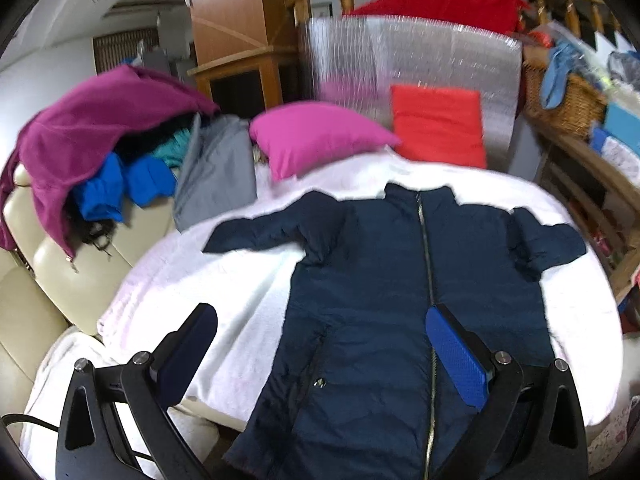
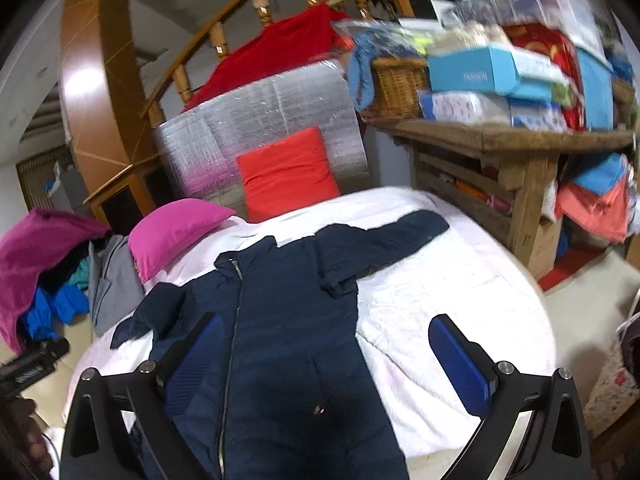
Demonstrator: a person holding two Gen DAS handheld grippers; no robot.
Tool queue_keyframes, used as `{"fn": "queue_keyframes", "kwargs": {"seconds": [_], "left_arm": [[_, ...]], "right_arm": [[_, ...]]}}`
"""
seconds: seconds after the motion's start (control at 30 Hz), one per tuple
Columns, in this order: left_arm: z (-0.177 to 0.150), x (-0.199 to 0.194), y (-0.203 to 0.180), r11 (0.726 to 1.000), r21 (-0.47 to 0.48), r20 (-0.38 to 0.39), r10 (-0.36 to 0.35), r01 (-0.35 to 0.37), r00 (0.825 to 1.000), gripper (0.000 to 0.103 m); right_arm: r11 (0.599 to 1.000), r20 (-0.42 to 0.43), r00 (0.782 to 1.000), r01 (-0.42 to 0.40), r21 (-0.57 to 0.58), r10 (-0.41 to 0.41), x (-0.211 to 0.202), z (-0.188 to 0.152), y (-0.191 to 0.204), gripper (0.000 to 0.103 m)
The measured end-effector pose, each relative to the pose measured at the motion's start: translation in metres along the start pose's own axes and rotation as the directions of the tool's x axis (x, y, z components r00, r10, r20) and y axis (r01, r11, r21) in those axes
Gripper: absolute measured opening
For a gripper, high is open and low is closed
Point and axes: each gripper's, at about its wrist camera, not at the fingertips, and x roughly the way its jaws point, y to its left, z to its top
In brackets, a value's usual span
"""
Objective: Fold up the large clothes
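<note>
Curved wooden stair railing [image 2: 224, 40], cream sofa [image 1: 28, 280], cluttered wooden shelf [image 2: 512, 140], pale tiled floor [image 2: 592, 292].

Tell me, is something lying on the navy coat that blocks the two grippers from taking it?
Nothing visible does. The navy coat lies flat and bare on the white blanket; the left gripper and right gripper hover open above it.

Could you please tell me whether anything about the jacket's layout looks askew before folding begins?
The navy jacket lies flat and zipped on the white blanket, but its two sleeves angle unevenly. Otherwise nothing stands out.
</note>
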Motion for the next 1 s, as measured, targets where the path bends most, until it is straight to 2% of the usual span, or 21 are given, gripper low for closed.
{"fn": "queue_keyframes", "kwargs": {"seconds": [0.13, 0.3, 0.47, 0.67, 0.73, 0.83, 1.0], "left_arm": [[-0.007, 0.059, -0.020, 0.999, -0.043, -0.135, -0.012, 0.006, 0.991, 0.103], [-0.013, 0.126, -0.038, 0.998, -0.054, -0.207, 0.017, -0.029, 0.978, 0.103], [-0.013, 0.177, -0.049, 0.997, -0.044, -0.249, 0.047, -0.060, 0.967, 0.103], [-0.014, 0.228, -0.054, 0.997, -0.052, -0.298, 0.042, -0.060, 0.954, 0.103], [-0.022, 0.242, -0.056, 0.998, -0.041, -0.337, 0.039, -0.056, 0.941, 0.103], [-0.030, 0.265, -0.062, 0.999, -0.018, -0.414, 0.028, -0.039, 0.910, 0.103], [-0.030, 0.278, -0.068, 1.000, -0.025, -0.427, -0.001, -0.011, 0.904, 0.103]], "right_arm": [[0.997, -0.050, 0.997, -0.049, 0.066, 0.052, 0.041, 0.010, -0.034, 0.103], [0.964, -0.111, 0.982, -0.121, 0.237, 0.151, 0.105, 0.025, -0.086, 0.103], [0.936, -0.116, 0.977, -0.133, 0.327, 0.179, 0.151, 0.037, -0.117, 0.103], [0.898, -0.096, 0.973, -0.152, 0.413, 0.208, 0.211, 0.052, -0.145, 0.103], [0.883, -0.096, 0.971, -0.157, 0.443, 0.221, 0.231, 0.055, -0.150, 0.103], [0.862, -0.107, 0.969, -0.146, 0.485, 0.225, 0.263, 0.057, -0.162, 0.099], [0.795, -0.112, 0.960, -0.142, 0.590, 0.255, 0.320, 0.056, -0.191, 0.083]]}}
